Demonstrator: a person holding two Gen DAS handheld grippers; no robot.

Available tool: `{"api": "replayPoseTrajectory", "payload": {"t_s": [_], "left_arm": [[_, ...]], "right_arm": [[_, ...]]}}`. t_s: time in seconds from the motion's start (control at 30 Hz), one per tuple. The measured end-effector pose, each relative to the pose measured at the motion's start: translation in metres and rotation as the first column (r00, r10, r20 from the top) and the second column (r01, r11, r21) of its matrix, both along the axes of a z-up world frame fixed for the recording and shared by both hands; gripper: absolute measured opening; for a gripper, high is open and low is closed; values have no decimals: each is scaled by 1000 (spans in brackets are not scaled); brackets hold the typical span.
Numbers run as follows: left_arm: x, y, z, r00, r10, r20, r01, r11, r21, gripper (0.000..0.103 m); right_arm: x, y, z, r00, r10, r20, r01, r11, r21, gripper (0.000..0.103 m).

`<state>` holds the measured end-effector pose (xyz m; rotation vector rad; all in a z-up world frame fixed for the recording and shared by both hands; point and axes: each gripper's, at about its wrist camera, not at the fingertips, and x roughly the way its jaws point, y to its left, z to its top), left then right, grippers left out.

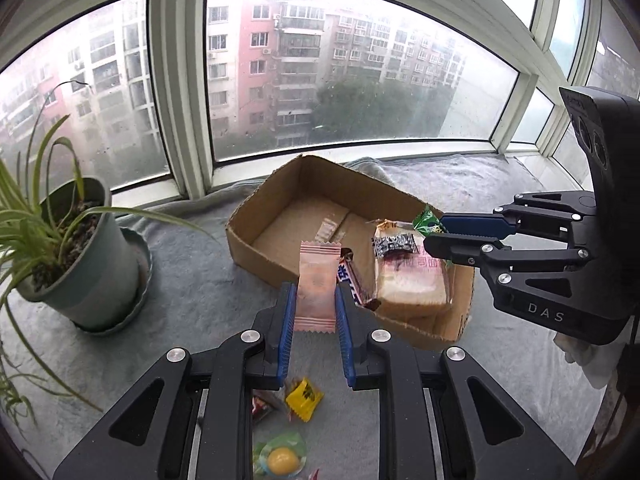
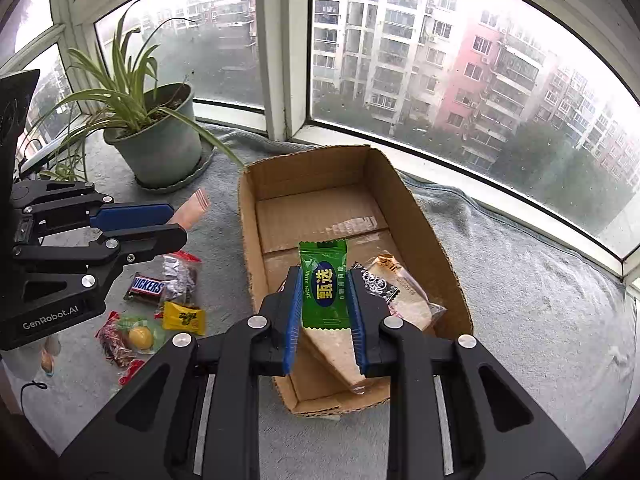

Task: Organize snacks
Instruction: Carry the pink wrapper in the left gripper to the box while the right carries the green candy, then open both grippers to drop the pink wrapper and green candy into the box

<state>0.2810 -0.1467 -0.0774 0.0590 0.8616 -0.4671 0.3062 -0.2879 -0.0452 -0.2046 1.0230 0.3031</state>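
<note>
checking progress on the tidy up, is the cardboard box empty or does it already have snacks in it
Not empty. The cardboard box already holds a wrapped bread slice at its near end; the far part of its floor is bare.

My left gripper [image 1: 316, 300] and right gripper [image 2: 324, 300] are black linkages with blue ribbed pads and silver screws; housings read "DAS" and "GenRobot.AI".

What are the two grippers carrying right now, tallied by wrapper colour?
Green wrapper, in the right gripper: 1
Pink wrapper, in the left gripper: 1
Total: 2
</note>
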Motion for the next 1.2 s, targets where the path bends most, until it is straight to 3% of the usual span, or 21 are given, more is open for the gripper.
{"api": "replayPoseTrajectory", "payload": {"t_s": [0.6,0.73,0.83,1.2], "left_arm": [[48,-32,-25,999,3,-52,-3,1000,11,18],[51,-33,-30,998,6,-68,-5,1000,9,19],[52,-32,-31,997,20,-73,-19,1000,17,22],[40,-13,-11,998,39,-45,-39,999,2,22]], "right_arm": [[32,-30,-36,995,-89,-53,90,996,7,23],[33,-29,-35,995,-92,-46,93,996,2,26],[32,-29,-32,995,-95,-38,95,995,-4,35],[16,-25,-9,996,-91,-13,91,996,8,36]]}}
